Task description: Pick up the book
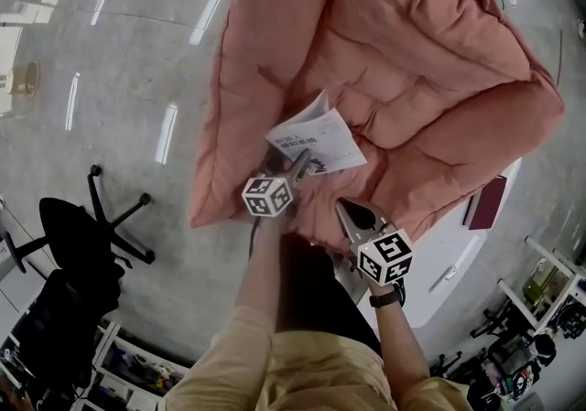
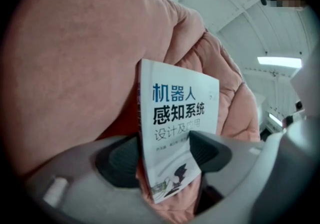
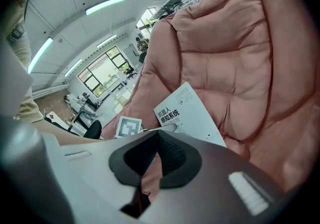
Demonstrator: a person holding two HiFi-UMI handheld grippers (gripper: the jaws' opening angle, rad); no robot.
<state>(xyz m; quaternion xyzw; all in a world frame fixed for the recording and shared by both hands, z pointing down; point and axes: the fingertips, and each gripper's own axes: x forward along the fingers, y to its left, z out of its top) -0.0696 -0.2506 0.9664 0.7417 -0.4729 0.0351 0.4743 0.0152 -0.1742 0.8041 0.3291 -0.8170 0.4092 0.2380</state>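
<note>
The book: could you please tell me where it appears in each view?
Head view: the book lies at centre, on the cushion.
Left gripper view: centre, between the open left tongs.
Right gripper view: just right of centre, beyond the shut right tongs.
Shared landmark: the pink cushion, behind the book in all three.
</note>
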